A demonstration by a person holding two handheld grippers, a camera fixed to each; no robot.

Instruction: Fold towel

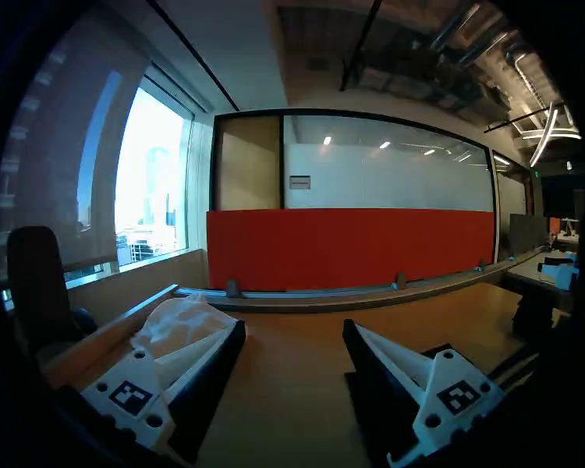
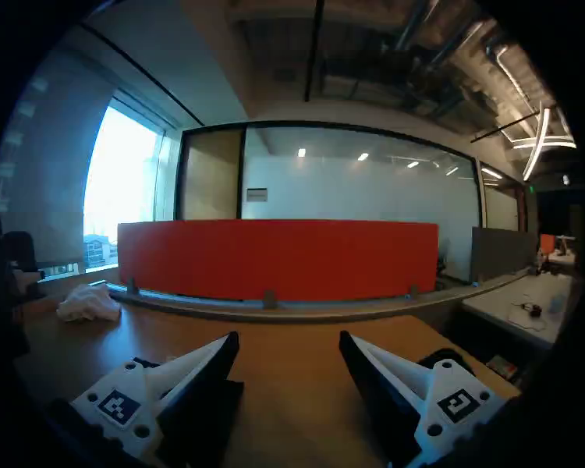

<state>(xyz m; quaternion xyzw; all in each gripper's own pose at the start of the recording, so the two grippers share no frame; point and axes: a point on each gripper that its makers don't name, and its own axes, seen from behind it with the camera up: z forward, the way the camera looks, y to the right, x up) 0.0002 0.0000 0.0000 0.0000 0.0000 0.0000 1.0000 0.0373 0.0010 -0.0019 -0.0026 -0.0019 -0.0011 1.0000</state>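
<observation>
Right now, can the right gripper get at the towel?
Probably yes. The towel lies crumpled on the table, far to the left of the open right gripper; bare wood lies between, so it must swing left first.

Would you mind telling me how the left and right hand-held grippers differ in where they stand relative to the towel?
The left hand-held gripper is close to the crumpled white towel, just beyond its left finger; the right hand-held gripper sees it far off to its left. The left one's finger hides part of the towel; the right one's fingers stand clear of it. Both are open and empty over the wooden table.
</observation>
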